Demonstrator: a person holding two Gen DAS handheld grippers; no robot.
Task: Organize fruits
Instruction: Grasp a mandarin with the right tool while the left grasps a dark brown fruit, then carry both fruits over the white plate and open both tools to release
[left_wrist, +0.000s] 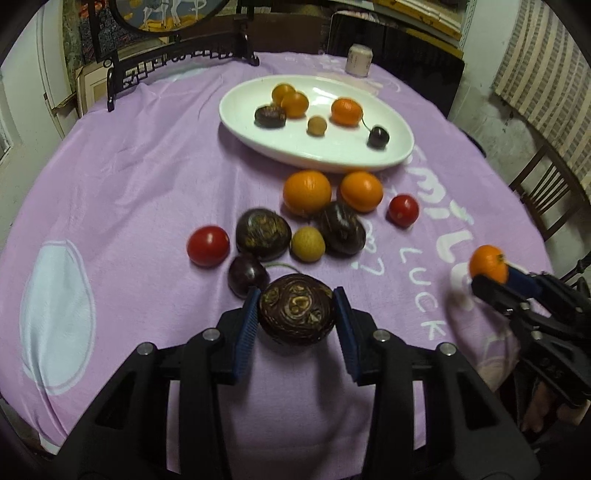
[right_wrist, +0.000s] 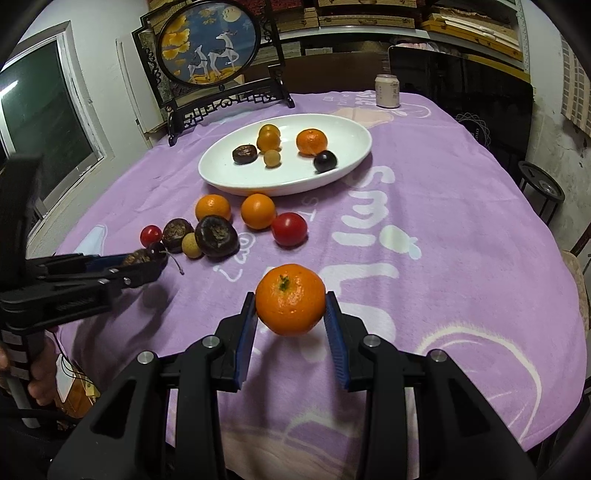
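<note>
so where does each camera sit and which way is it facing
Left wrist: sits on the left gripper, looking forward and down over the purple tablecloth toward the white oval plate; its blue-padded fingers clamp a dark brown ridged fruit.
Right wrist: sits on the right gripper, facing the same plate; its fingers clamp a small orange mandarin; a hand shows at left.
Shared: both see the plate, the loose fruit pile and each other's gripper.
</note>
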